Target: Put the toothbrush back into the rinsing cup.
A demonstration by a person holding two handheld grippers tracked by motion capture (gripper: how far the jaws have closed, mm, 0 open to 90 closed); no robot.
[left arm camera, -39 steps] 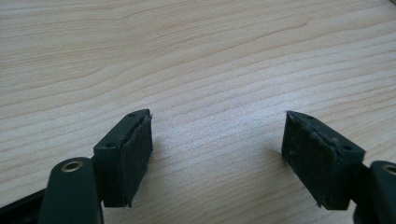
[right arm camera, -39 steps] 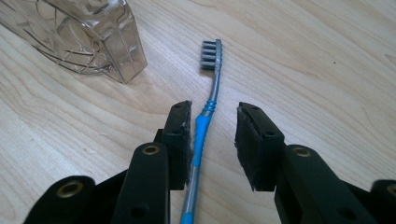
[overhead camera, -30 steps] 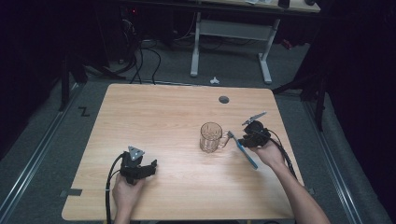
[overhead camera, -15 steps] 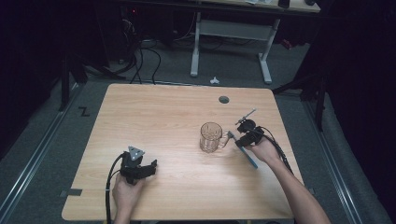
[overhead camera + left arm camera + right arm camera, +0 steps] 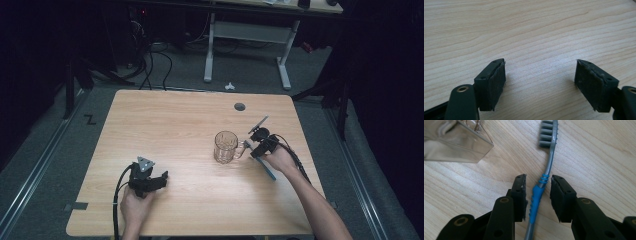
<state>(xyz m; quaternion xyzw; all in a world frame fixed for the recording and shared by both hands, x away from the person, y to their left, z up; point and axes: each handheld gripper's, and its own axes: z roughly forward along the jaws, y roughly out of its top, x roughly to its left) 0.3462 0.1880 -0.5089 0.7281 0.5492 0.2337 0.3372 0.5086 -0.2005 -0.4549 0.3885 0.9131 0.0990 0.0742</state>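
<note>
Lower right of the high view: the right hand-held gripper (image 5: 537, 191) straddles the toothbrush (image 5: 547, 157) flat on the tabletop (image 5: 175, 125), unclenched, lined up to grasp; the left hand-held gripper (image 5: 540, 82) rests released.

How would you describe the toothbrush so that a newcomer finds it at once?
On the wooden table, look right of the clear glass mug. The toothbrush lies flat between the right hand-held gripper's open jaws. Its blue grip and grey bristles mark it out.

Both grippers, the left gripper (image 5: 159, 179) and right gripper (image 5: 254, 145), are black with brass-ringed screws, trailing black cables; the left carries a grey three-cornered plate
</note>
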